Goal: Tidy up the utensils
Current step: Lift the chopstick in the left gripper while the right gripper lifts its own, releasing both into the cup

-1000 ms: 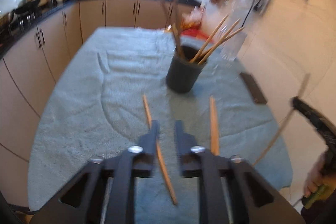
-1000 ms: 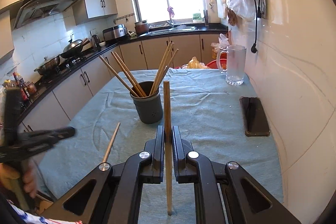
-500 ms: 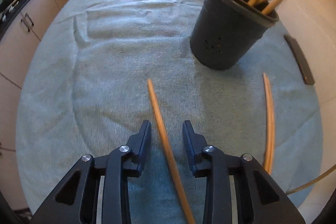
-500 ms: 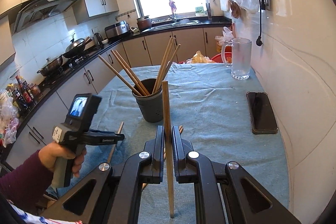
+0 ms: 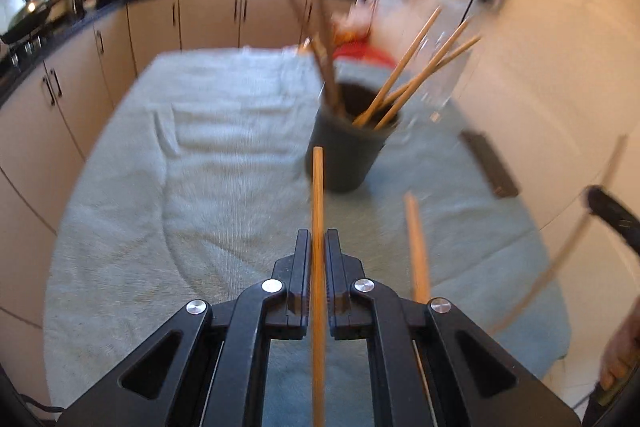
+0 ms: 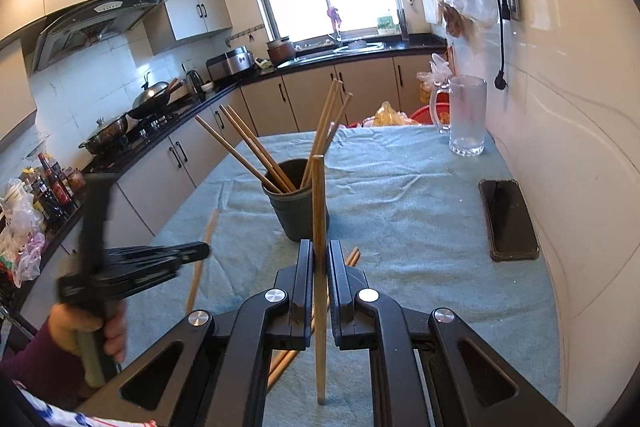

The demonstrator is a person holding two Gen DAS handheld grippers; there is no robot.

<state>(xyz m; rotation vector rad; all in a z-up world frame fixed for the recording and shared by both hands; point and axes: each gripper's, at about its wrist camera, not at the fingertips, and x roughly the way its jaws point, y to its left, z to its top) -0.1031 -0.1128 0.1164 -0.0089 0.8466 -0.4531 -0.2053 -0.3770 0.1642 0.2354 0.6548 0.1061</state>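
Ahead of both grippers, on the blue-green towel [image 6: 400, 195] over the table: the dark holder [image 6: 298, 211] with several chopsticks fanned out of it, just beyond each held stick's far tip; nearer to neither hand by any clear margin, though closer to dead centre for the right. Left gripper [image 5: 318, 247] clenched on one chopstick [image 5: 317, 195], long axis running straight forward along the fingers toward the holder; jaws just closed on it, where half a second ago they stood apart over the same stick flat on the towel. Right gripper [image 6: 319, 255] gripping its own chopstick [image 6: 319, 203], pointed the same way, unchanged from before. Loose chopsticks [image 6: 352, 257] on the towel beneath the right gripper. Likely next: tip each stick upright over the holder's mouth.
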